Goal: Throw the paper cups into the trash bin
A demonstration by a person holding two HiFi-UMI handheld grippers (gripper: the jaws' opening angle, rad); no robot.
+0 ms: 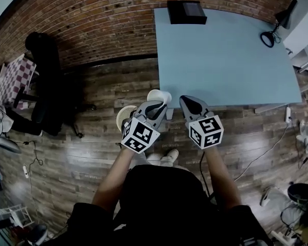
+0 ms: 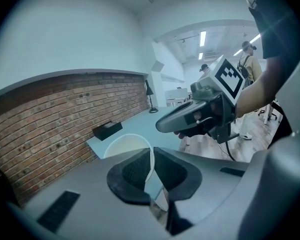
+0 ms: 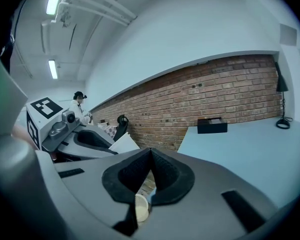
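Observation:
My left gripper (image 1: 158, 105) is shut on the rim of a white paper cup (image 1: 159, 95), held just in front of the blue table's near edge. In the left gripper view the cup's wall (image 2: 125, 145) is pinched between the two dark pads (image 2: 132, 171). A white round bin (image 1: 124, 118) stands on the floor below, partly hidden by the left gripper. My right gripper (image 1: 188, 101) hovers beside it, jaws closed tip to tip with nothing between them (image 3: 150, 156). The left gripper with its cup (image 3: 122, 144) shows in the right gripper view.
The blue table (image 1: 220, 60) carries a black box (image 1: 186, 12) at its far edge and a black desk lamp (image 1: 271, 34) at the right. A black chair (image 1: 43, 81) stands left by the brick wall. Cables lie on the wooden floor (image 1: 256, 158).

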